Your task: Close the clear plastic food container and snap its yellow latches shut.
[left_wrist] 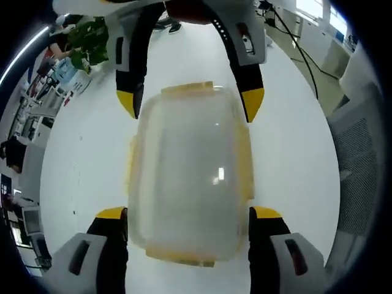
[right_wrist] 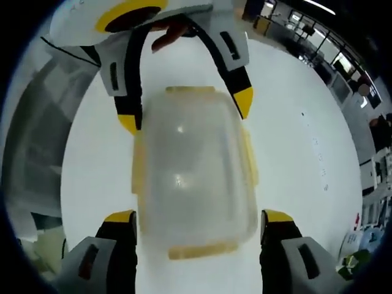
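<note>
A clear rectangular plastic food container [left_wrist: 187, 177] with yellow latches [left_wrist: 187, 89] sits lid-on on a round white table [left_wrist: 294, 153], between both grippers. In the left gripper view, the left gripper [left_wrist: 187, 214] spreads its yellow-tipped jaws wide, one each side of the container w/ slim gaps; the right gripper [left_wrist: 190, 101] faces it from opposite (jaws also wide). The right gripper view mirrors this: container [right_wrist: 193, 171], right gripper [right_wrist: 199, 217], left gripper [right_wrist: 184, 110].

Left gripper [left_wrist: 188, 215] and right gripper [right_wrist: 199, 218] face to face — jaws wide apart.
</note>
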Demonstrator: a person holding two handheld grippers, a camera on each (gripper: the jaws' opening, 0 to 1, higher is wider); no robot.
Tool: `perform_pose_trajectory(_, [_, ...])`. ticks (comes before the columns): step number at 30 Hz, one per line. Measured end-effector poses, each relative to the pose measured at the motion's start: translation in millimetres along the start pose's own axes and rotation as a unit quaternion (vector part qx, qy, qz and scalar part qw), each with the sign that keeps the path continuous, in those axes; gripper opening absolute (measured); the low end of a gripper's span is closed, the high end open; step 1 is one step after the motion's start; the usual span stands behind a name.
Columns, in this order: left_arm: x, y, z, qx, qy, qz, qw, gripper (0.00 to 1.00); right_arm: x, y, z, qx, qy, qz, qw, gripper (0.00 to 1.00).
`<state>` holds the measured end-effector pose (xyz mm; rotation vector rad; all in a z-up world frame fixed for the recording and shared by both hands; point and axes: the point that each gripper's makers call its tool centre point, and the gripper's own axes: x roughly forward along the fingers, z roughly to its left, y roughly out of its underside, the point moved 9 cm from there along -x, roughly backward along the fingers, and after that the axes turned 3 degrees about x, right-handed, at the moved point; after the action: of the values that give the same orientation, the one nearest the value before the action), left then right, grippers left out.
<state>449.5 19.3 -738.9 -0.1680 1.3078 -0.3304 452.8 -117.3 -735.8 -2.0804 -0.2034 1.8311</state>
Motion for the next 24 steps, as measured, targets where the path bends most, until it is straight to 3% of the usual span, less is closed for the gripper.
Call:
perform_pose_trajectory(12, [7.1, 3.4, -0.9, 0.016, -0.003, 0.0, 0.9999, 0.86, 6.4, 0.3, 2.7, -0.009, 0.013, 0.001, 0.9999, 0.83])
perform_pose_trajectory(24, [6.4, 3.7, -1.5, 0.006, -0.008, -0.006, 0.9999, 0.85, 7.3, -0.6, 4.4, -0.006, 0.018, 0.006, 0.9998, 0.83])
